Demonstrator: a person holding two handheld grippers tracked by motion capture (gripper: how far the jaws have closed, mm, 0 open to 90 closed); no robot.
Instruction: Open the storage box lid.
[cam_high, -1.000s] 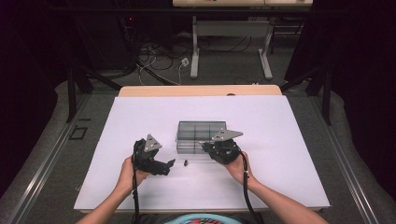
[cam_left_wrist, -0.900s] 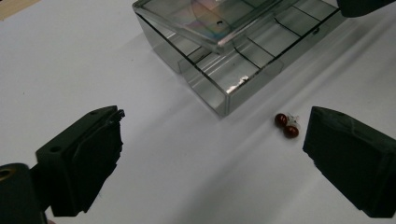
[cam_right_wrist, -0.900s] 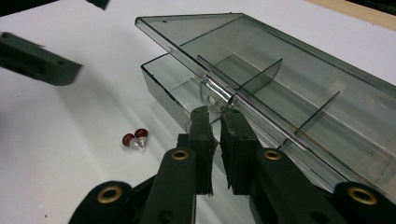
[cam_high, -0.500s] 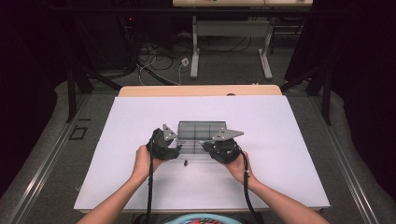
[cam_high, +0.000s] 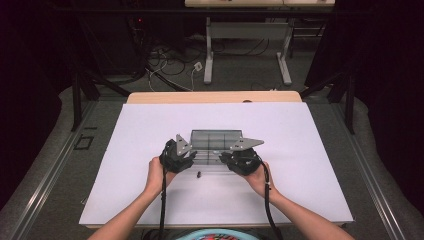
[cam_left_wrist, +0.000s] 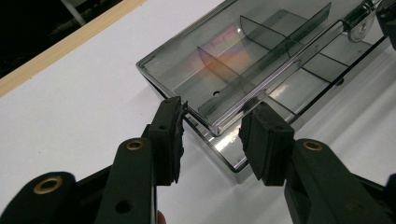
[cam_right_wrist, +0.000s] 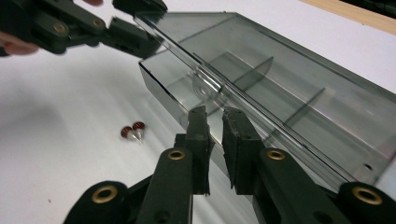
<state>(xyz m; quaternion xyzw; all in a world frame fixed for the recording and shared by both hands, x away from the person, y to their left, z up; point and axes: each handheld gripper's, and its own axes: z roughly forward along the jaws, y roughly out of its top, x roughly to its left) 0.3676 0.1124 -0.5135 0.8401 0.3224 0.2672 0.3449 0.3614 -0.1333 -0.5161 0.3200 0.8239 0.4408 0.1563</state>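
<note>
A smoky clear compartment box lies on the white table; its lid stands slightly lifted above the base. My left gripper is at the box's near left corner. Its jaws have just been closing, and both pad tips touch the lid's corner between them. My right gripper is shut on the lid's front edge near a round catch, at the box's right front. The left gripper also appears at the lid's far corner in the right gripper view.
Two small red-headed pins lie on the table just in front of the box. The table's wooden far edge runs behind the box. Dividers split the box into several compartments.
My left gripper has moved right to the box's left front corner and its jaws have narrowed around the lid's corner. The right gripper has stayed on the lid's front edge.
</note>
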